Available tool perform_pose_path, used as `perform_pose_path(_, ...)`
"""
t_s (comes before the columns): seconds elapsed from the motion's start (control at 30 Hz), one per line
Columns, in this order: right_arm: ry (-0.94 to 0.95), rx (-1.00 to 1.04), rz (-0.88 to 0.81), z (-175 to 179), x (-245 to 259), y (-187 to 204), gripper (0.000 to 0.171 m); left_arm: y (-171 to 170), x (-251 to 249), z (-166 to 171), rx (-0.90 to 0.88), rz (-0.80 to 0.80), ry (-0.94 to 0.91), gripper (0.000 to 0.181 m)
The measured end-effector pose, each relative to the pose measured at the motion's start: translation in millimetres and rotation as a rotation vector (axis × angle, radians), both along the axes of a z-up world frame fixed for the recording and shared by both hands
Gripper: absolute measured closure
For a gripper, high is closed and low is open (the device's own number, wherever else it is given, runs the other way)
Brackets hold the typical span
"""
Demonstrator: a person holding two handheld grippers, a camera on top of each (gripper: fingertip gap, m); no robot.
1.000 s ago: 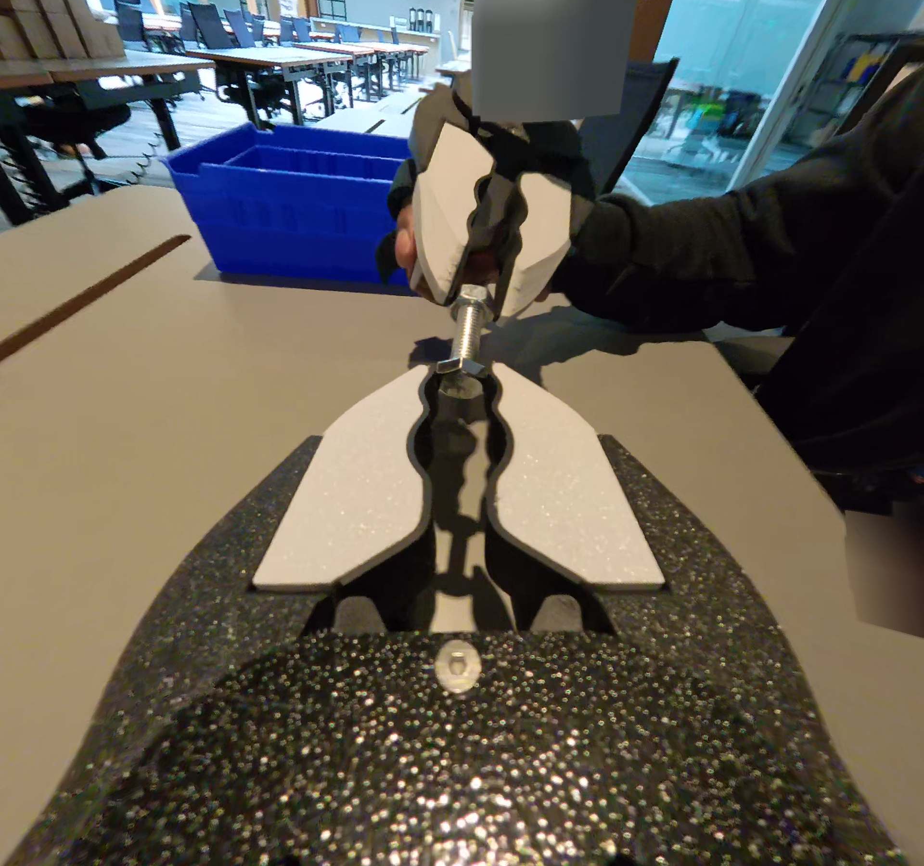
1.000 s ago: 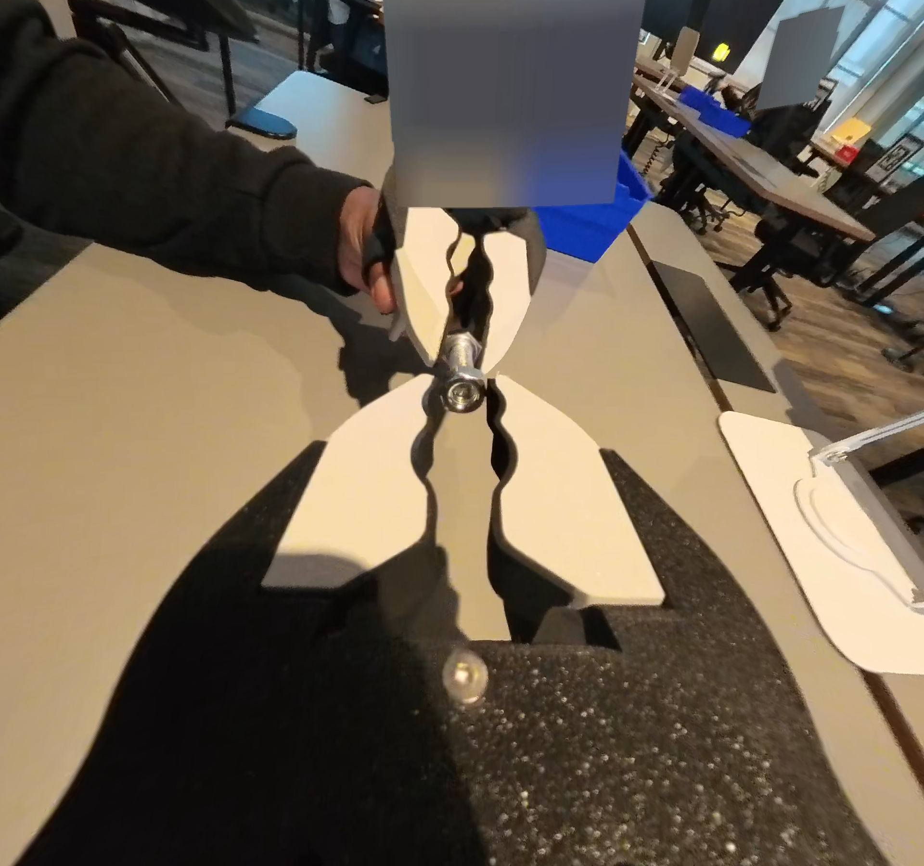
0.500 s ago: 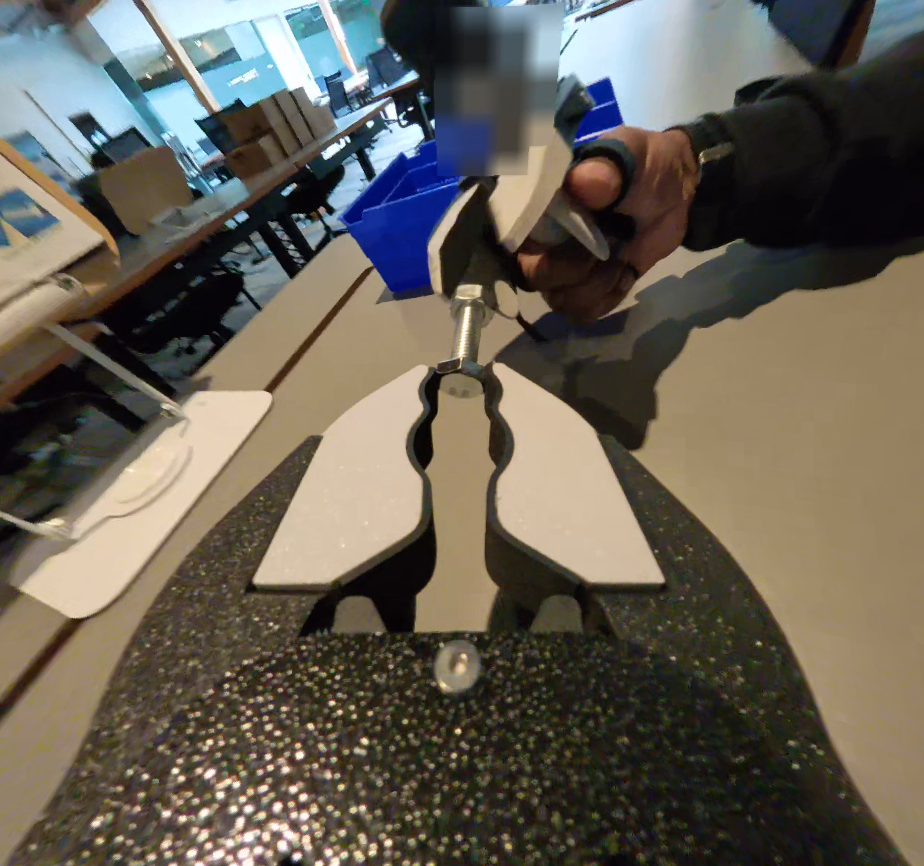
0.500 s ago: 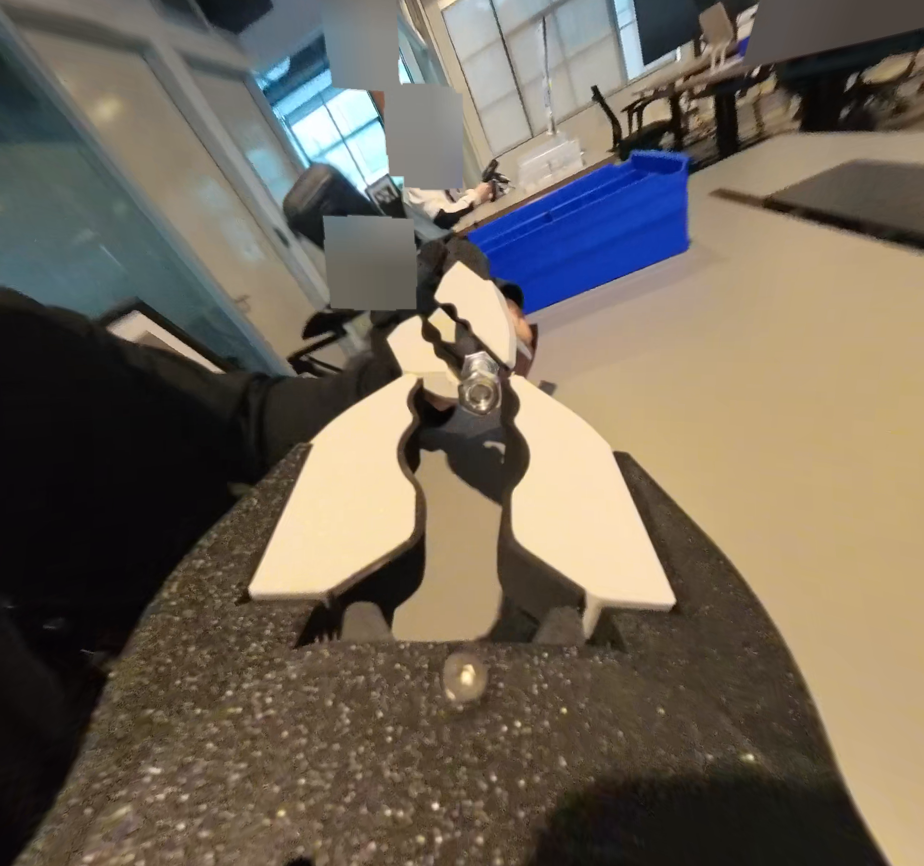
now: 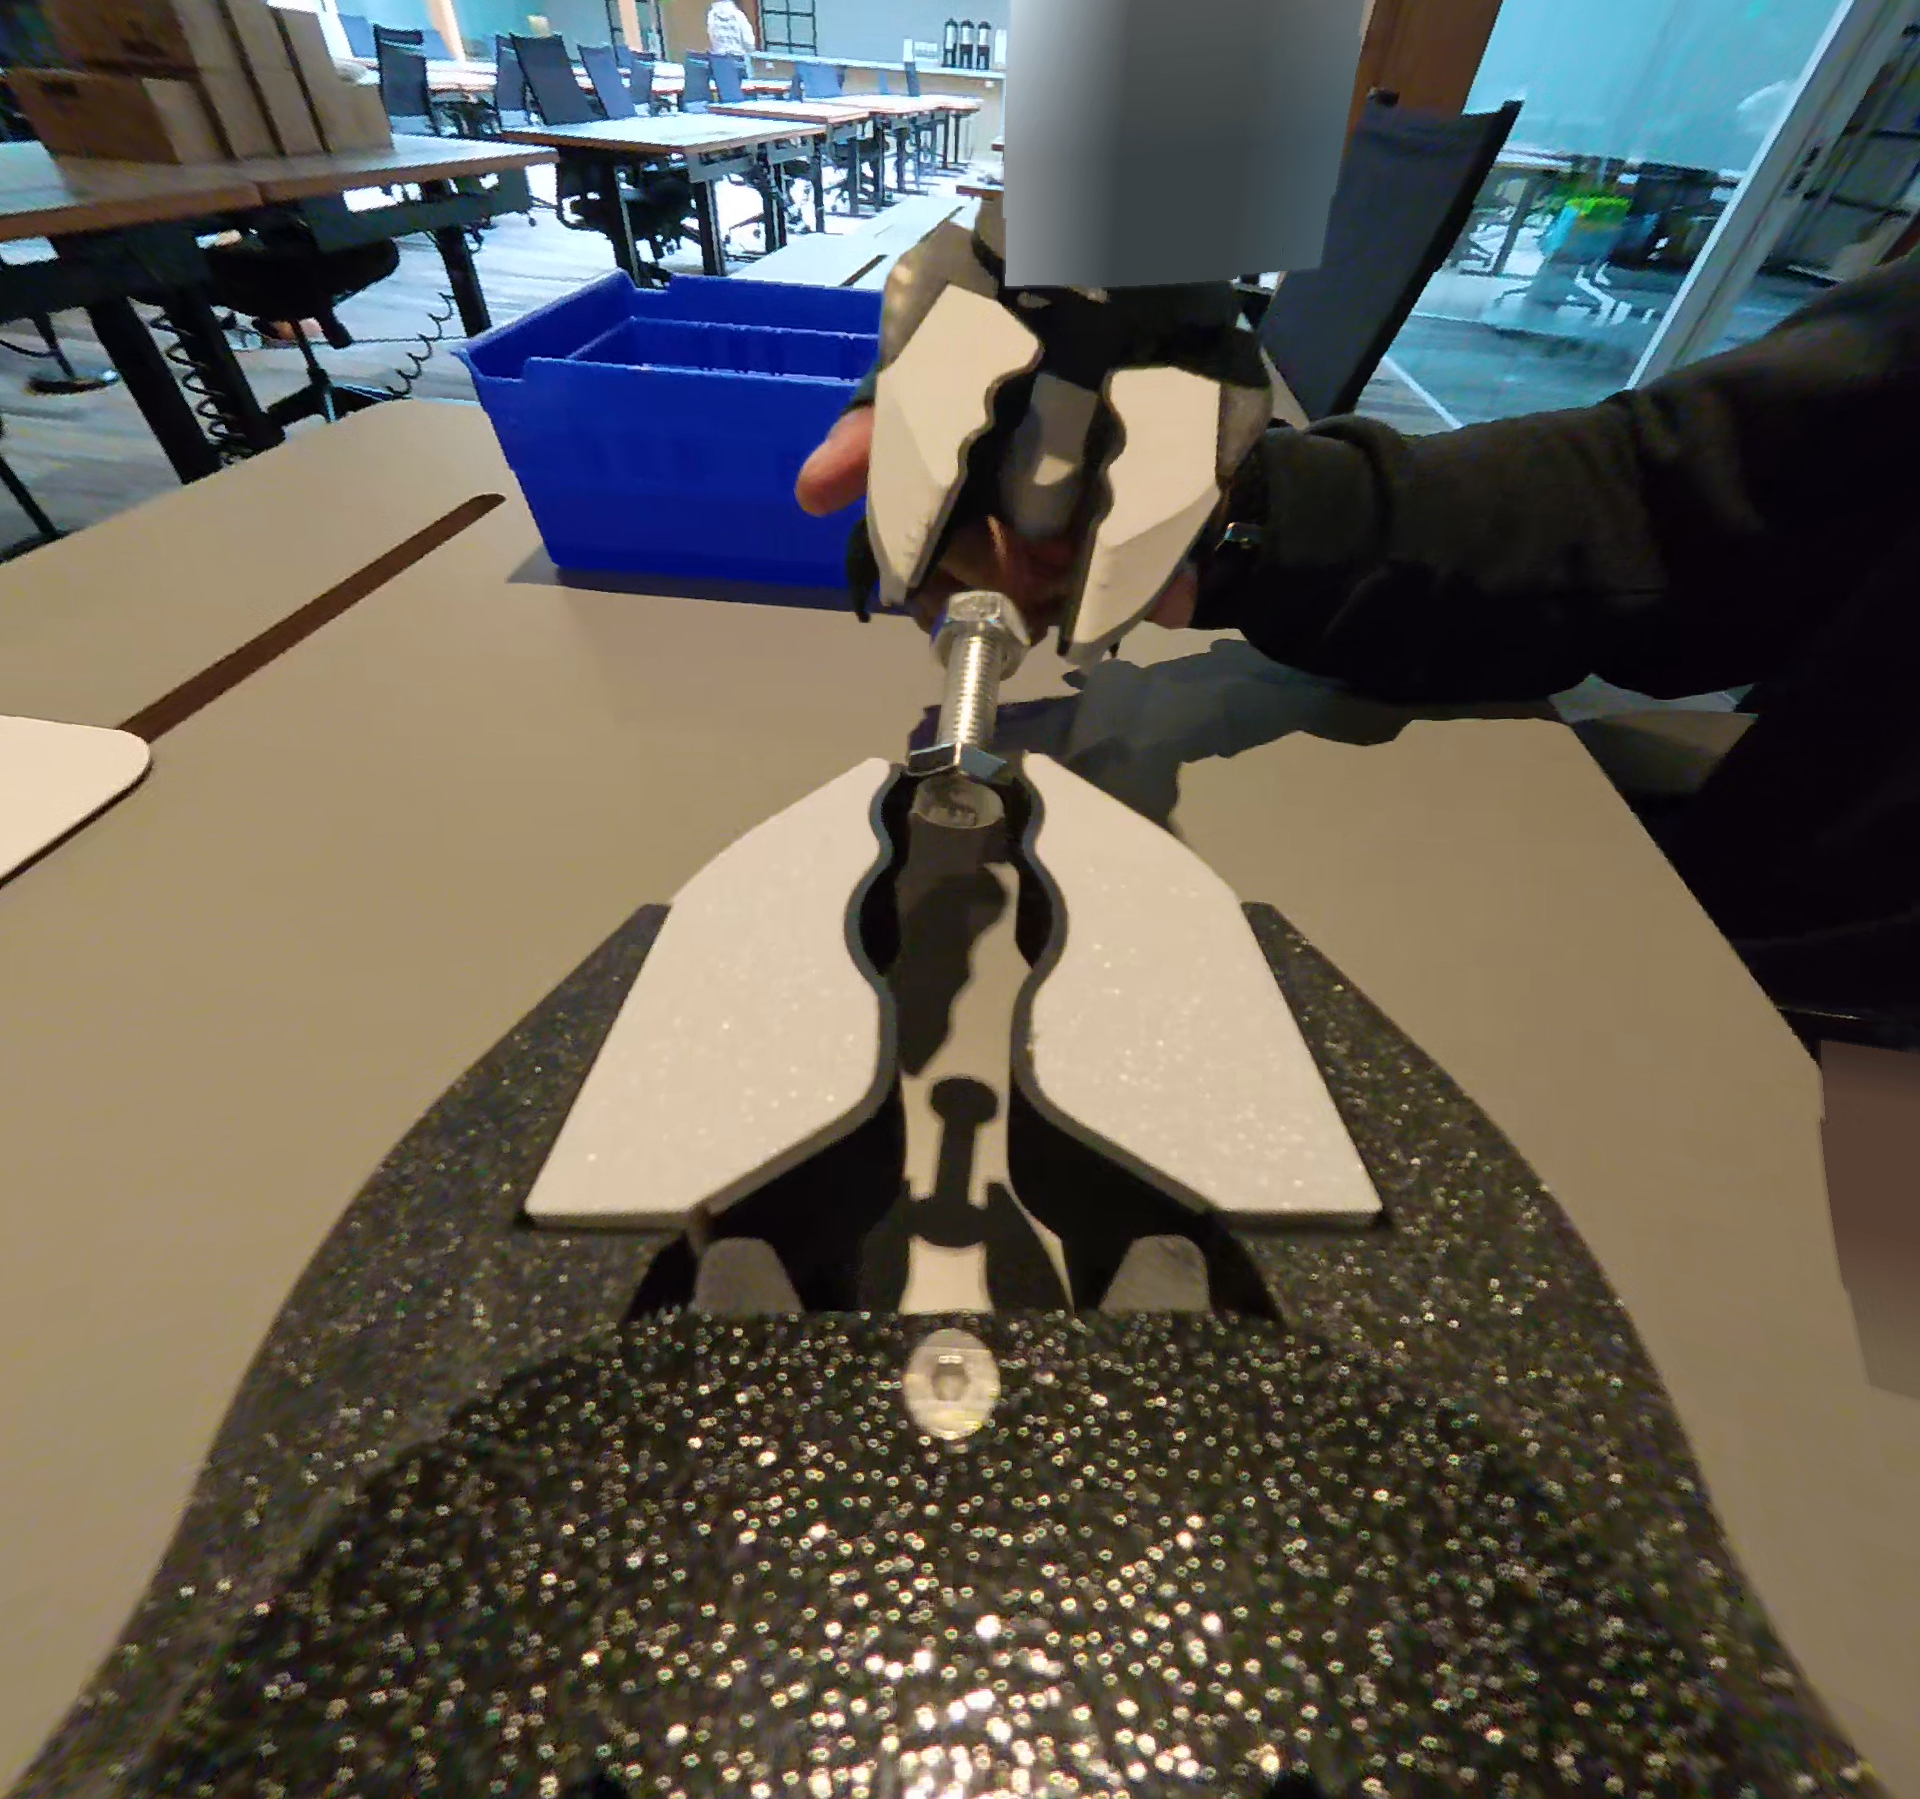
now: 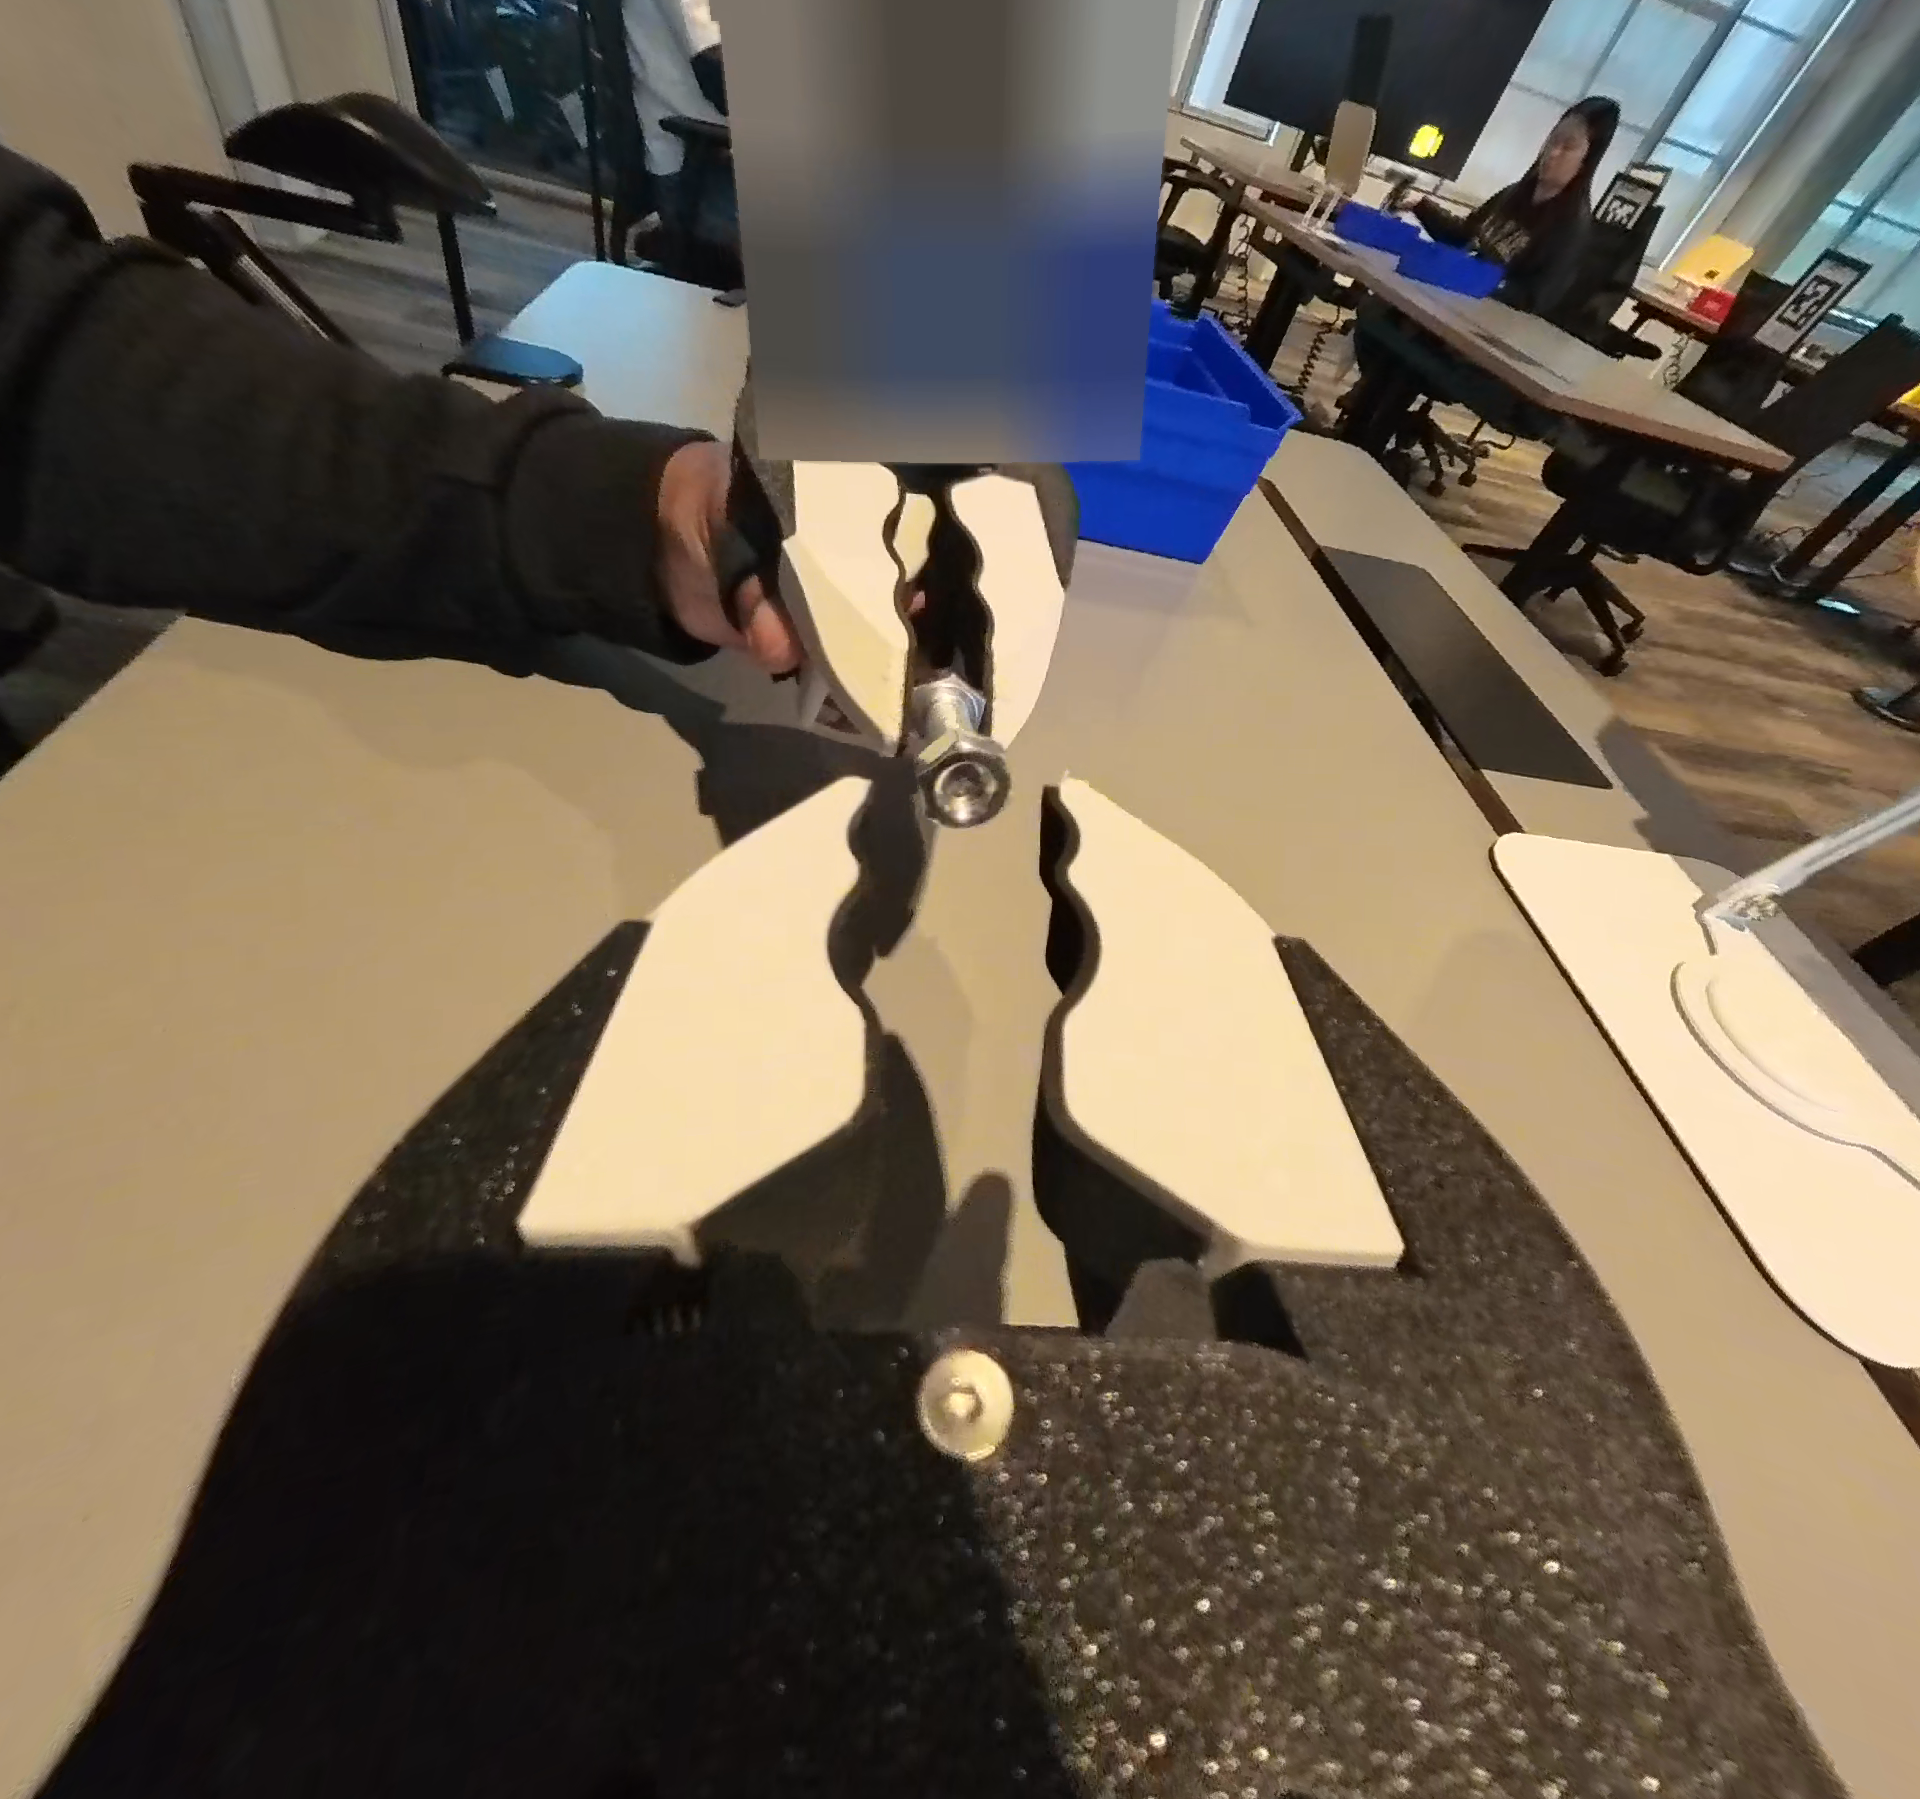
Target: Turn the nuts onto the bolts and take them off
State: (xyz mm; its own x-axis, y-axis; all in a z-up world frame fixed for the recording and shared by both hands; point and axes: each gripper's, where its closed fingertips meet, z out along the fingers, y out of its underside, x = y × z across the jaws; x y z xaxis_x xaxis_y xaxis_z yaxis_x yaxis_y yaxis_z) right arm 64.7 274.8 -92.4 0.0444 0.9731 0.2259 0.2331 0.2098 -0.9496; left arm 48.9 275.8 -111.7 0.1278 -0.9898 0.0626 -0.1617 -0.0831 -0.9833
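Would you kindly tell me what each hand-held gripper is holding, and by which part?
The left hand-held gripper pinches the bolt by its hex head. The right hand-held gripper is open around the nut, holding nothing.

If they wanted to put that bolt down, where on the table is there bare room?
The grey table is bare on the near left, between the dark slot, the white pad and the left gripper. It is crowded in the middle, where both grippers meet on the bolt, with the blue bin just behind and a sleeve across the right.
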Motion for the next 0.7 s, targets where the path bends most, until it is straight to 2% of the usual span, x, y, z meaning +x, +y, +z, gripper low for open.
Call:
perform_pose_path(0.13, -0.01, -0.017, 0.014, -4.0, -4.8, -3.6, 0.151, -4.4, 3.6, -2.6, -0.001, -0.027, 0.013, 0.164)
perform_pose_path(0.23, -0.016, -0.082, 0.001, -6.9, -6.3, -0.9, 0.153, 0.0, 2.8, -4.4, 0.071, 0.016, 0.051, 0.164)
perform_pose_path(0.33, 0.024, -0.24, -0.007, -5.6, -6.6, 4.1, 0.154, 7.3, 1.4, -2.9, 0.285, 0.118, 0.134, 0.164)
perform_pose_path(0.4, 0.074, -0.458, 0.0, -4.9, -7.5, 7.4, 0.154, 12.2, -1.1, -0.9, 0.486, 0.202, 0.217, 0.164)
perform_pose_path(0.47, 0.145, -0.655, 0.027, -3.2, -8.1, 9.4, 0.154, 13.8, -2.5, 2.1, 0.585, 0.247, 0.263, 0.164)
perform_pose_path(0.57, 0.261, -0.764, 0.084, 6.8, -6.3, 11.9, 0.146, 15.8, -3.4, 5.5, 0.489, 0.248, 0.199, 0.164)
perform_pose_path(0.63, 0.255, -0.696, 0.061, 8.0, -3.3, 15.6, 0.136, 18.3, -6.1, 4.7, 0.386, 0.231, 0.15, 0.164)
perform_pose_path(0.7, 0.219, -0.579, 0.033, 8.4, -0.7, 16.1, 0.134, 16.9, -6.8, 5.2, 0.292, 0.193, 0.1, 0.164)
